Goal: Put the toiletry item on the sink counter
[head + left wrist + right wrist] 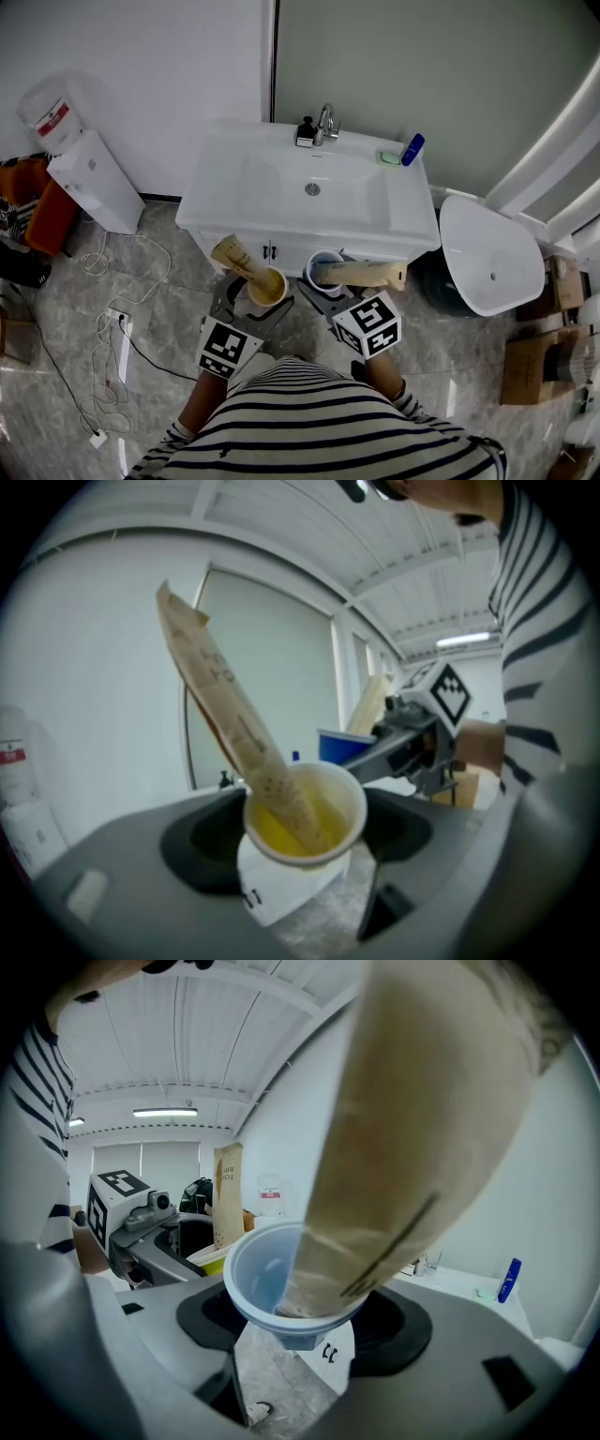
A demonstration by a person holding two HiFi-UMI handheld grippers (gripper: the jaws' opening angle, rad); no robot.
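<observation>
1. The left gripper point(261, 302) has its jaws closed on a yellow cup point(305, 810). A tan tube point(225, 705) stands tilted in the cup.
2. The right gripper point(325, 289) has its jaws closed on a blue cup point(267, 1279). A second tan tube point(412, 1129) leans out of this cup.
3. Both cups are held in the air just off the front edge of the sink counter point(220, 206), apparently clear of it.
4. A blue bottle point(412, 148) stands at the counter's back right corner, near the faucet point(326, 122).

The sink counter point(212, 192) looked glossy white ceramic, its faucet point(325, 122) shiny metal, the floor point(169, 314) at lower left polished grey marbled tile, and the yellow cup point(267, 287) smooth plastic.
</observation>
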